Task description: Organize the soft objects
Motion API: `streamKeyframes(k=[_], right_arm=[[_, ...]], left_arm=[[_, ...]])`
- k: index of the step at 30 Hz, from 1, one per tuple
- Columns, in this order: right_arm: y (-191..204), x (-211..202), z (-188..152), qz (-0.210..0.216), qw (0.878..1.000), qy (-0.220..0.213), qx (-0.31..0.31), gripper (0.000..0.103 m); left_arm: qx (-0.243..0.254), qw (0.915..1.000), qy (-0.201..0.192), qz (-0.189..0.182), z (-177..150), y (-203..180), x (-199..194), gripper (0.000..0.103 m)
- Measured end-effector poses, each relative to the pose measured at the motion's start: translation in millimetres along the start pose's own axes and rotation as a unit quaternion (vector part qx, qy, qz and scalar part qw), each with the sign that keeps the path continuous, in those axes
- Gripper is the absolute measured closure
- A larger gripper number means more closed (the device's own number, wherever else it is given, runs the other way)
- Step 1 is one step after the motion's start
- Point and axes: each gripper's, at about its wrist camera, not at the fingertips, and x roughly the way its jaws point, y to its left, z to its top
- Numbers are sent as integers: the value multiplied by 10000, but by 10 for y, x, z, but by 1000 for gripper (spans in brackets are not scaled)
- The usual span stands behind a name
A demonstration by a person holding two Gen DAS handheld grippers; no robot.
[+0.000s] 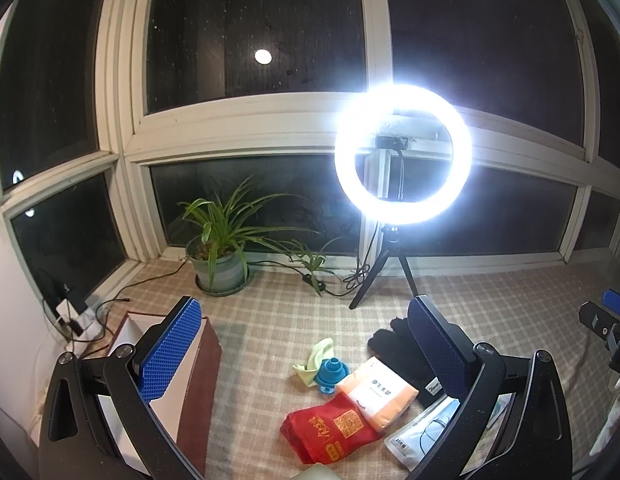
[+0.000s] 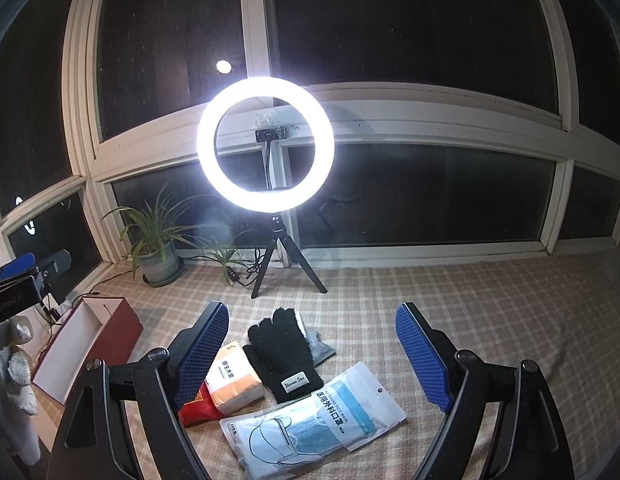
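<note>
With both the left gripper (image 1: 306, 356) and the right gripper (image 2: 311, 354) spread wide and holding nothing, no item yet collected, judging by the layout. Still loose on the checked cloth (image 2: 469, 300): black glove (image 2: 284, 356), mask packs (image 2: 310, 428), tissue pack (image 2: 234, 380), red pouch (image 1: 329, 428), blue cup (image 1: 329, 372) on a pale cloth (image 1: 315, 354). To the left, open red box (image 2: 122, 320), visible interior showing no contents, so all sorting apparently still pending.

A checked cloth (image 2: 469, 320) covers the surface. Near its middle lie a black glove (image 2: 284, 354), a mask packet (image 2: 310, 424), a tissue pack (image 2: 234, 384) and a red bag (image 1: 329, 428) — close together. Toward the left edge sits an open box (image 2: 90, 344); along the far edge, a potted plant (image 1: 220, 264) and a tripod (image 2: 276, 264).
</note>
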Motion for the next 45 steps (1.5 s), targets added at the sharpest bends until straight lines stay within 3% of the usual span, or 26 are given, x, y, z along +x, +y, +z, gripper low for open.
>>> streamKeyframes(k=[13, 23, 36, 43, 45], right_arm=[[-117, 172, -77, 95, 9993, 332, 131, 20], [-480, 476, -346, 274, 9929, 976, 630, 20], [-400, 1032, -509, 1373, 9702, 1778, 906, 20], [60, 1397, -524, 2264, 9444, 2307, 600, 21], [238, 1523, -543, 2436, 9368, 2471, 448, 26]], left_arm=[[-111, 9992, 381, -32, -60, 53, 223, 1], [-154, 9940, 1078, -49, -344, 202, 559, 1], [-655, 9805, 1855, -38, -671, 455, 926, 1], [-843, 9774, 1931, 158, -805, 633, 864, 1], [-911, 9767, 1928, 250, -851, 700, 803, 1]])
